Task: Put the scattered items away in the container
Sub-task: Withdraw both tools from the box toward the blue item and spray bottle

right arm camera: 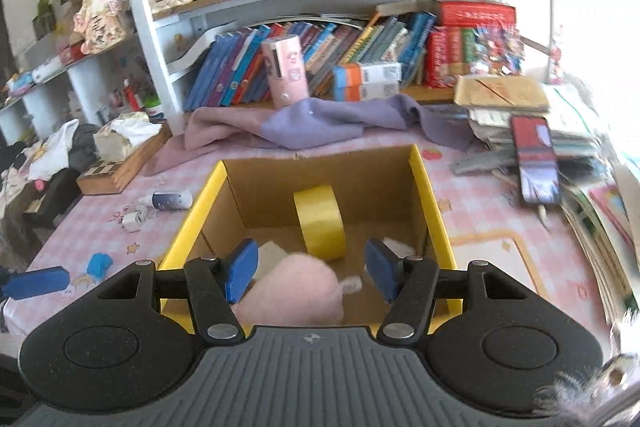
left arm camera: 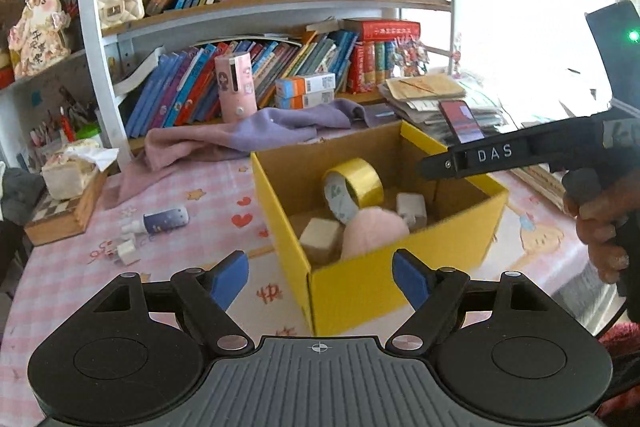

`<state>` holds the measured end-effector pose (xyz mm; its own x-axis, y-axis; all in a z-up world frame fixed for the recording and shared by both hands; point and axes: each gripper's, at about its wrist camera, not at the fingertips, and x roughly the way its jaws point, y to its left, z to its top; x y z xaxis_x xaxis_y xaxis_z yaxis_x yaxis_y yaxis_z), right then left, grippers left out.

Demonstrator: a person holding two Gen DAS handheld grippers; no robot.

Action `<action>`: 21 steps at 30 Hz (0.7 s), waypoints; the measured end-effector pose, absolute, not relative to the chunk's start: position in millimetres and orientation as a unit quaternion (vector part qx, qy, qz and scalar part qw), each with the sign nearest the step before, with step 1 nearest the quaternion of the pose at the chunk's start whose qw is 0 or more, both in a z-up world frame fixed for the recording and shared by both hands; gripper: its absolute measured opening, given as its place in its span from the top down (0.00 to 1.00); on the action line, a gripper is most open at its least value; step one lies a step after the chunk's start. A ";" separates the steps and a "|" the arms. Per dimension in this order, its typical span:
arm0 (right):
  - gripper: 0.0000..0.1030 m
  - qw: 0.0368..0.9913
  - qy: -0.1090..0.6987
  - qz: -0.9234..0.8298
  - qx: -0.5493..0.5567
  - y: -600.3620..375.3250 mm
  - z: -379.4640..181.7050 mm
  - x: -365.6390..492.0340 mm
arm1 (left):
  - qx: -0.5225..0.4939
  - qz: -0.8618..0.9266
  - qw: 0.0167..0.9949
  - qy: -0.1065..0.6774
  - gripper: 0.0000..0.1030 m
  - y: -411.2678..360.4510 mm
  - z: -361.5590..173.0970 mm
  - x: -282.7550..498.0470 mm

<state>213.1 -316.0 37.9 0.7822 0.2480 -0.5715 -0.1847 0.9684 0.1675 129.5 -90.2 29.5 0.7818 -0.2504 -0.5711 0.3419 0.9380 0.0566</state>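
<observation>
A yellow cardboard box [left arm camera: 360, 291] stands on the pink checked tablecloth. Inside lie a yellow tape roll [left arm camera: 354, 189], a pink fluffy item [left arm camera: 374, 233] and white blocks [left arm camera: 320, 237]. My left gripper [left arm camera: 320, 279] is open and empty in front of the box's near corner. My right gripper [right arm camera: 311, 269] hovers open over the box [right arm camera: 436, 223], with the pink fluffy item [right arm camera: 296, 291] lying loose below its pads and the tape roll [right arm camera: 320, 223] beyond. A small dark-labelled bottle [left arm camera: 166, 219] and a white plug-like piece [left arm camera: 128, 251] lie on the table left of the box.
A purple cloth [left arm camera: 280, 127] is draped behind the box, in front of a bookshelf [left arm camera: 256, 7]. A tissue box on a wooden case [left arm camera: 68, 195] sits at the left. A stack of papers with a phone [right arm camera: 536, 163] is at the right. A hand [left arm camera: 600, 227] holds the right gripper.
</observation>
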 end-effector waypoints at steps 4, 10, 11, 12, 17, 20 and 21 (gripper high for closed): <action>0.44 0.946 0.309 0.084 0.055 -303.6 37.5 182.3 | 0.066 -0.161 0.940 0.294 0.20 -67.8 25.8 106.8; 0.41 0.954 0.293 0.032 0.046 -283.1 33.5 129.1 | 0.051 -0.154 0.938 0.305 0.20 -33.5 17.2 79.2; 0.40 0.955 0.293 0.024 0.045 -279.5 31.3 120.9 | 0.051 -0.151 0.939 0.306 0.20 -28.3 15.9 75.2; 0.40 0.955 0.294 0.017 0.044 -275.7 29.1 113.6 | 0.050 -0.148 0.939 0.307 0.19 -23.1 14.3 70.8; 0.38 0.949 0.313 0.007 0.036 -251.7 16.4 84.0 | 0.036 -0.131 0.939 0.316 0.16 4.0 8.9 51.5; 0.38 0.946 0.323 0.014 0.027 -235.7 12.1 70.6 | 0.028 -0.122 0.939 0.320 0.16 16.8 7.6 43.1; 0.37 0.945 0.325 0.018 0.023 -230.7 11.6 67.1 | 0.027 -0.120 0.939 0.321 0.16 20.4 6.8 40.9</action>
<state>67.1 -230.7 11.6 0.7887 0.0482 -0.6129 -0.0185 0.9983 0.0548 40.9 20.4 6.8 0.7649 -0.2072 -0.6100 0.2417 0.9700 -0.0264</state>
